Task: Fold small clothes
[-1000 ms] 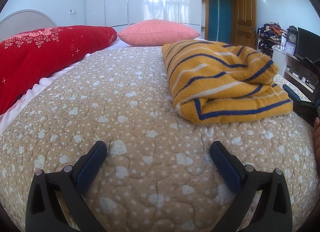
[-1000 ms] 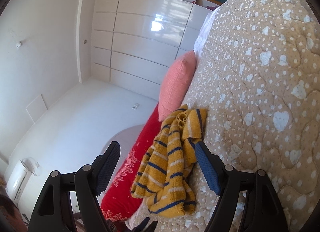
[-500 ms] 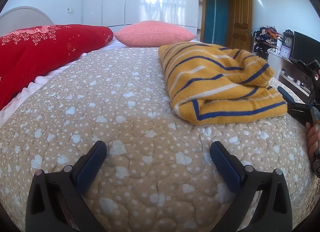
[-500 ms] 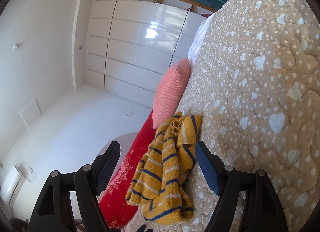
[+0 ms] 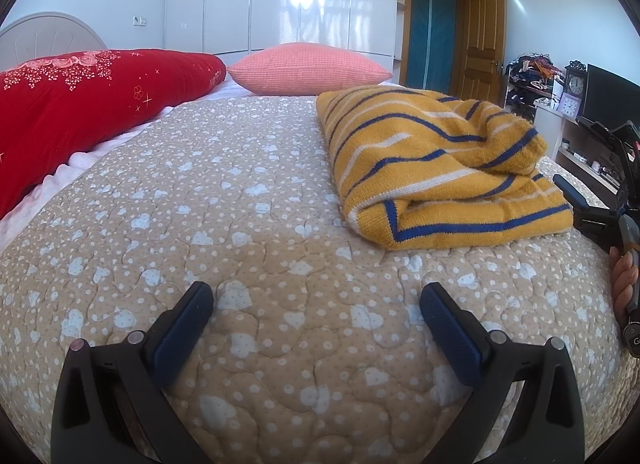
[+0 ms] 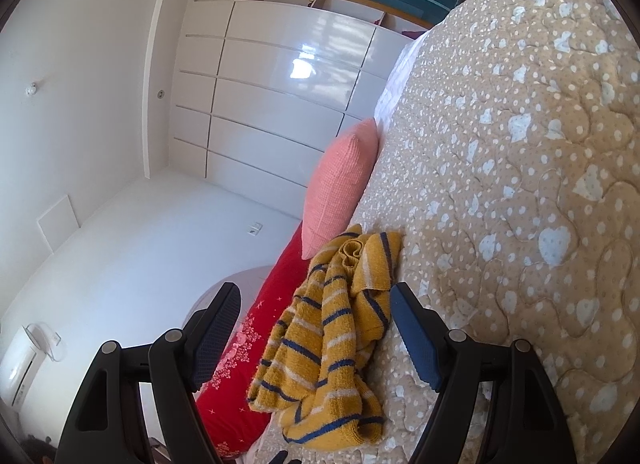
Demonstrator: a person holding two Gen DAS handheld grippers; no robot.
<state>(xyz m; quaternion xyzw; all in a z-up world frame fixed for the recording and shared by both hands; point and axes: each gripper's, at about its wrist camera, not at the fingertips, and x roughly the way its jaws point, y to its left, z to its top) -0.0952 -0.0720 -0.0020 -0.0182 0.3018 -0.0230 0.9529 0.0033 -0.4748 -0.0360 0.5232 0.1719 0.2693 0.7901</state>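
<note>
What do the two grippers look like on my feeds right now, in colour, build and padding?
Both look alike: the left gripper and right gripper have matte black plastic frames with triangular cut-outs and round silver pivot pins. Each finger carries a long dark blue ribbed pad. No cables or markings show. In the left view, bare fingers grip the right gripper's black handle.

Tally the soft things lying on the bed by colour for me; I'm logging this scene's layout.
Yellow, blue-striped: 1, the sweater
Red: 1, the long pillow
Pink: 1, the cushion
Total: 3, all on the beige quilt. Both grippers, left and right, are open and hold nothing.
</note>
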